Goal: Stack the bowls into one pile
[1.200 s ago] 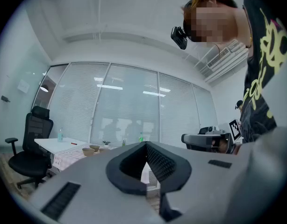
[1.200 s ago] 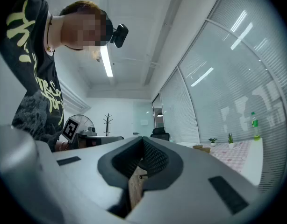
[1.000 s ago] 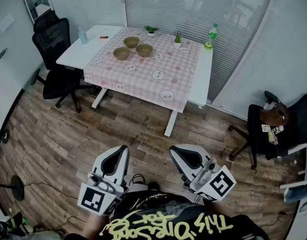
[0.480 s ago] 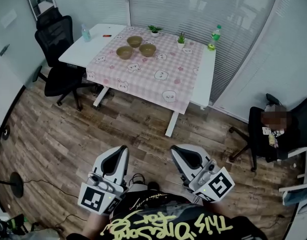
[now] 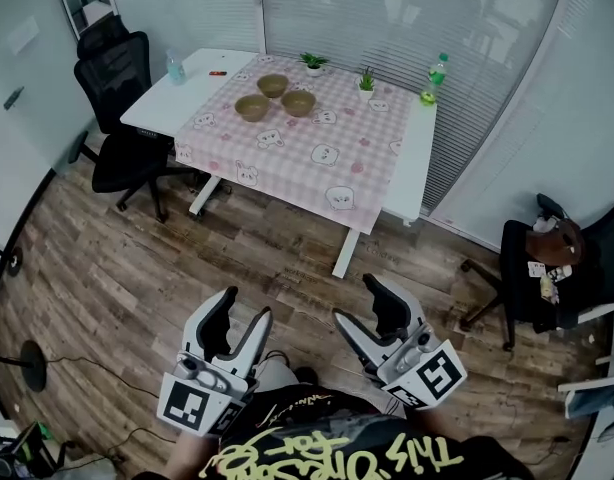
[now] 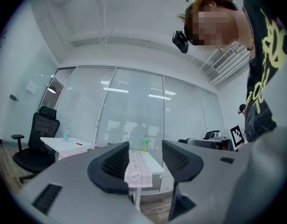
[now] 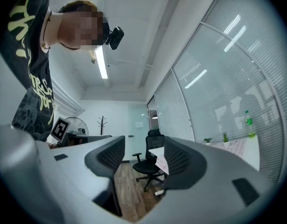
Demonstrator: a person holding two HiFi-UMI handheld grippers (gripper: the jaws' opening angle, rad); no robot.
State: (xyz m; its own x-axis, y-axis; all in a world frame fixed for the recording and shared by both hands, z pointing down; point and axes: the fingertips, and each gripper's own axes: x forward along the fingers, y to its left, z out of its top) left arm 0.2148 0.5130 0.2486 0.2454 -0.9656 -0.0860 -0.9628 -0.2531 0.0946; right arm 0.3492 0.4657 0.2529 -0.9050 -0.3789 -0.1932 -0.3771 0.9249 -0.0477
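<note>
Wood-plank floor (image 5: 137, 258) fills most of the head view. White table (image 5: 415, 158) stands well apart from the person, against a wall of shut blinds (image 5: 387, 18). Pink checked cloth (image 5: 317, 153) covers the table's middle and hangs over the near edge; both ends are bare. 1 black office chair (image 5: 117, 118) sits at the table's left end. A 2nd dark chair (image 5: 562, 268) is well off to the right, with clutter on the seat.

Left gripper (image 5: 244, 306) and right gripper (image 5: 357, 301) are held low, close to the person's body and over the floor. Both point toward the table. Jaws of both have just been opening. Each pair now stands spread with nothing between them, only the distant room in each gripper view.

3 bowls (image 5: 275, 98), tan, sit unstacked on the cloth near its far left corner. They are grouped close in a triangle, each resting on the cloth.

Green bottle (image 5: 439, 68) stands at the far right corner, clear bottle (image 5: 173, 65) at the far left. 2 small potted plants (image 5: 314, 62) stand along the far edge. A small red object (image 5: 218, 72) lies on the bare left end.
</note>
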